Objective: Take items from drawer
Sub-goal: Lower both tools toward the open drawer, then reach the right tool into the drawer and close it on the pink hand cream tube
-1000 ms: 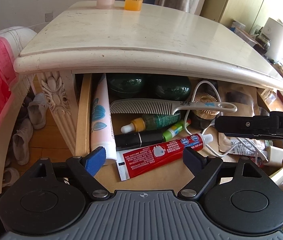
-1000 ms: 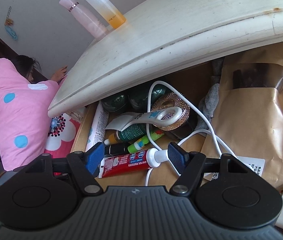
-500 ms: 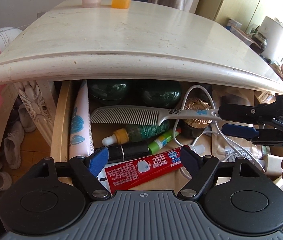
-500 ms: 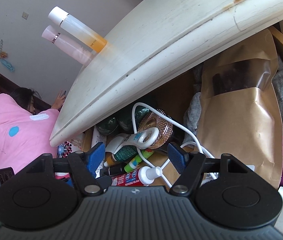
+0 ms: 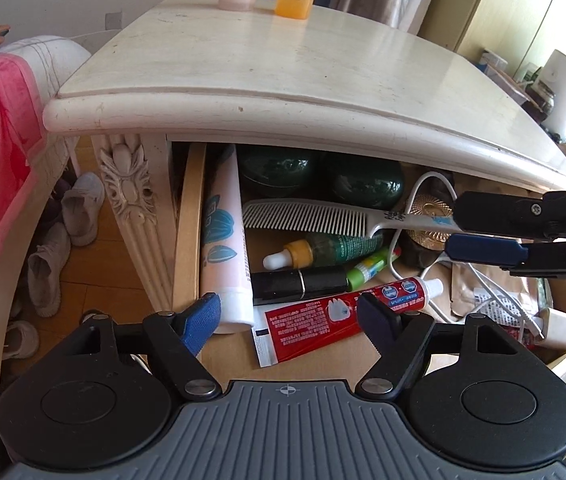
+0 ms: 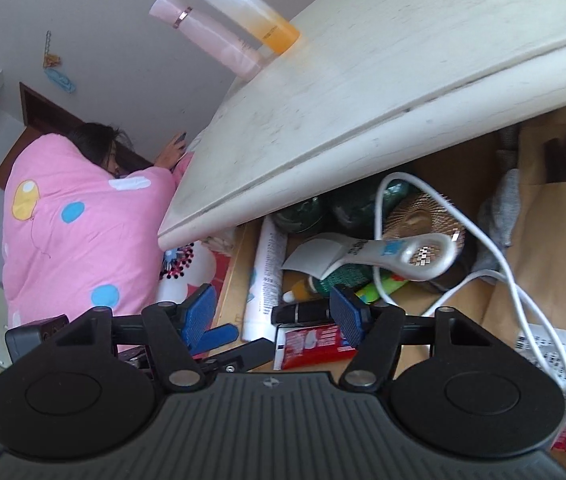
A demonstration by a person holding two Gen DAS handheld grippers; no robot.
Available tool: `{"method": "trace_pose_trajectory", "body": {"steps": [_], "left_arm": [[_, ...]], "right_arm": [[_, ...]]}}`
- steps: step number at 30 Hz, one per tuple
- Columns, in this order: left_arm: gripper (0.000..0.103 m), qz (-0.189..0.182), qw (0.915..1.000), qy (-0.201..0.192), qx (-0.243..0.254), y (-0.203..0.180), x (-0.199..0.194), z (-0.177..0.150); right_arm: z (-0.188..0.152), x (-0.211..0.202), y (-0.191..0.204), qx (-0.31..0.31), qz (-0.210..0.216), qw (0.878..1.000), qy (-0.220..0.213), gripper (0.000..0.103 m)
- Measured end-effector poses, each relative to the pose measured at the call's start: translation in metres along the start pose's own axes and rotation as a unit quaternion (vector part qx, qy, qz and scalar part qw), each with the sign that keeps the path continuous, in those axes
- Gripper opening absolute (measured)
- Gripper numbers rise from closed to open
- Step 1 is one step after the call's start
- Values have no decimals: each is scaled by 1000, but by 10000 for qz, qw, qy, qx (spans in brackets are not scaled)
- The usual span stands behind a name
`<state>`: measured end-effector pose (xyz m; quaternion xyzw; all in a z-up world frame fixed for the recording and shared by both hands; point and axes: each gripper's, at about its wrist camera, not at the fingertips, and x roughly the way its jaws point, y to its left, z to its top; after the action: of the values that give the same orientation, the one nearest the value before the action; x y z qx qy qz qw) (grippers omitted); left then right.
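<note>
The room was bright with daylight that seemed to come from the right side. The cream top (image 5: 291, 64) of the nightstand showed a soft glare near its right edge. Under its front edge the back of the drawer (image 5: 189, 224) lay in deep shadow, so the dark jars (image 5: 279, 168) there were hard to read. Both pictures were sharp in the middle. The fisheye lens bent straight lines strongly toward the borders.
</note>
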<state>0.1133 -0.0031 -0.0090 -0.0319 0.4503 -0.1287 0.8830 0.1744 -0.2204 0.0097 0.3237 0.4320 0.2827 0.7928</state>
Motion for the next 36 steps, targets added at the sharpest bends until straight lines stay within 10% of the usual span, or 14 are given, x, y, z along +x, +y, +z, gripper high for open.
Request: {"method": "trace_pose_trajectory", "body": {"steps": [14,36], "left_arm": [[84,-87,9999,-56,135,-4,5,1],[82,-694,9970,-212,-274,11,-2,-4]], "right_arm": [[12,70,35,-973,-416,9904,887,54],[30,119,37,-1021,-990,9873,709,48]]}}
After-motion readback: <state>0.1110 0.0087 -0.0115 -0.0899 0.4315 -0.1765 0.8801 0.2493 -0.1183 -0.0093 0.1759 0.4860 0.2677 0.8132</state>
